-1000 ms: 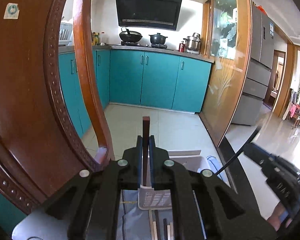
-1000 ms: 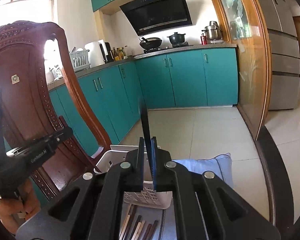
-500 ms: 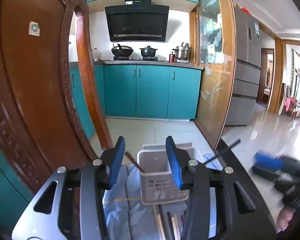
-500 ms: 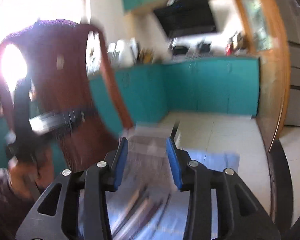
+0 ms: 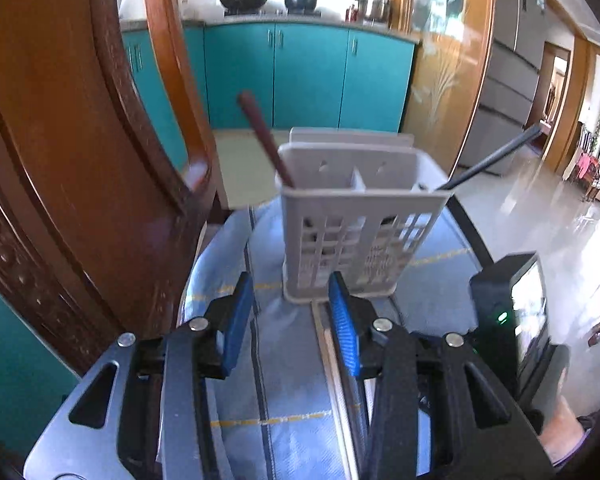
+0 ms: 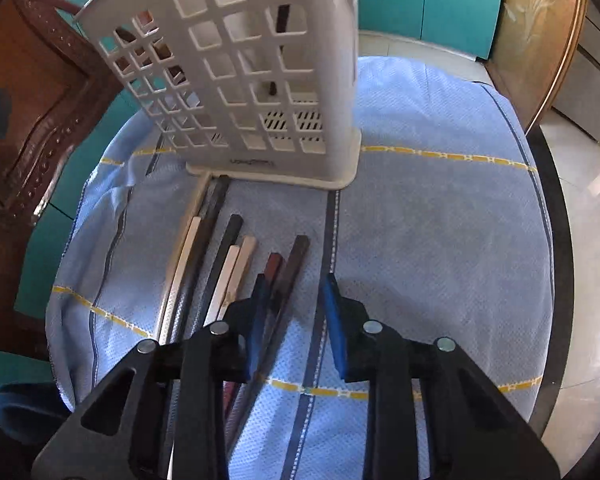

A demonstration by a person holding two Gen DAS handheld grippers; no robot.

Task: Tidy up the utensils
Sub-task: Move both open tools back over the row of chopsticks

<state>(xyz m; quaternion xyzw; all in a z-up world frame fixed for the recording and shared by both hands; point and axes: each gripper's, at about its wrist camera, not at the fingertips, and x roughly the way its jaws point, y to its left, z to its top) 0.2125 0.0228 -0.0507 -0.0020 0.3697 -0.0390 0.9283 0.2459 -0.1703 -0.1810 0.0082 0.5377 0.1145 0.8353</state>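
A white slotted utensil holder [image 5: 356, 236] stands on the blue cloth [image 6: 428, 216]. Its nine-o'clock compartment holds a brown chopstick [image 5: 262, 136], its three-o'clock one a black chopstick [image 5: 488, 162]. Embossed base lettering is unreadable. Loose chopsticks [image 6: 228, 264] lie at six o'clock. The left gripper [image 5: 290, 320] and right gripper [image 6: 296, 312] are closing, empty.

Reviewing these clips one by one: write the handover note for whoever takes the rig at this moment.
Left tongs: closing, nothing between them, low over the blue cloth just short of the holder.
Right tongs: closing, nothing gripped, above the loose chopsticks.
White holder stands upright on the cloth.
Done: a brown chopstick and a black chopstick stand in separate compartments.
Left: the chopsticks still lying on the cloth.
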